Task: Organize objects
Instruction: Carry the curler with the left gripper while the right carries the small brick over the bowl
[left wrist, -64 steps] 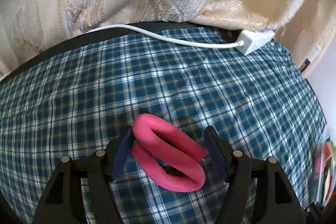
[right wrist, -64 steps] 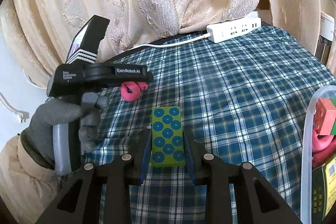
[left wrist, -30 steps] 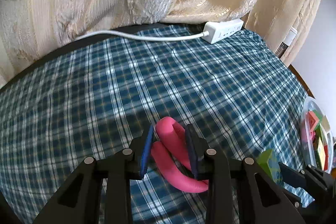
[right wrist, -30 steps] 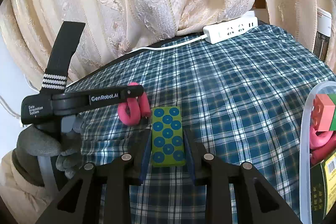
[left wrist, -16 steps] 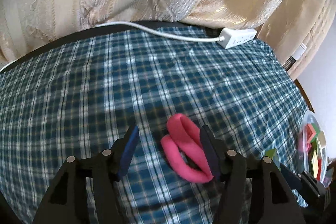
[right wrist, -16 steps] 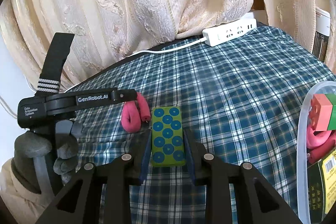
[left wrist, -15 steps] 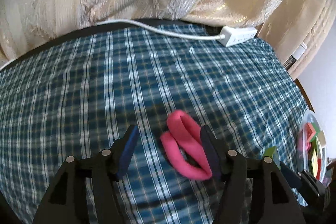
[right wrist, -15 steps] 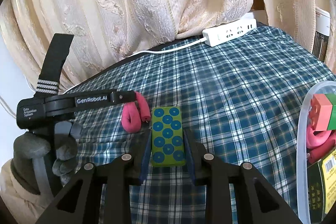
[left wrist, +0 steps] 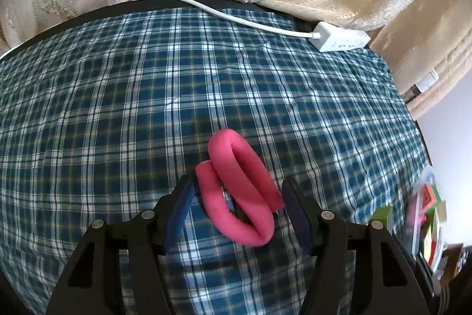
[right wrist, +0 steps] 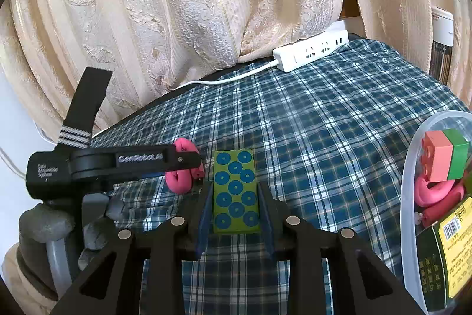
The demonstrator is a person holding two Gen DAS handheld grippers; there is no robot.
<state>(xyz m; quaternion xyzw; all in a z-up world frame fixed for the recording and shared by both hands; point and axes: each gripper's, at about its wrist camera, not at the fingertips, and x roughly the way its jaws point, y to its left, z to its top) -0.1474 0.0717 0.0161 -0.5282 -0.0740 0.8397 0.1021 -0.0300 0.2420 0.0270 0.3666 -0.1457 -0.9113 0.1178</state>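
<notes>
Pink foam loop [left wrist: 240, 194] between wide left claw [left wrist: 236, 208] | right claw [right wrist: 236, 205] clamps green block [right wrist: 236, 192]

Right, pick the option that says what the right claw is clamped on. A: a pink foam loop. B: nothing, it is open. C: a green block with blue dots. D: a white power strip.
C: in the right wrist view the right claw has both pads pressed against the sides of the green block with blue dots, while the pink foam loop sits by the left claw.
</notes>
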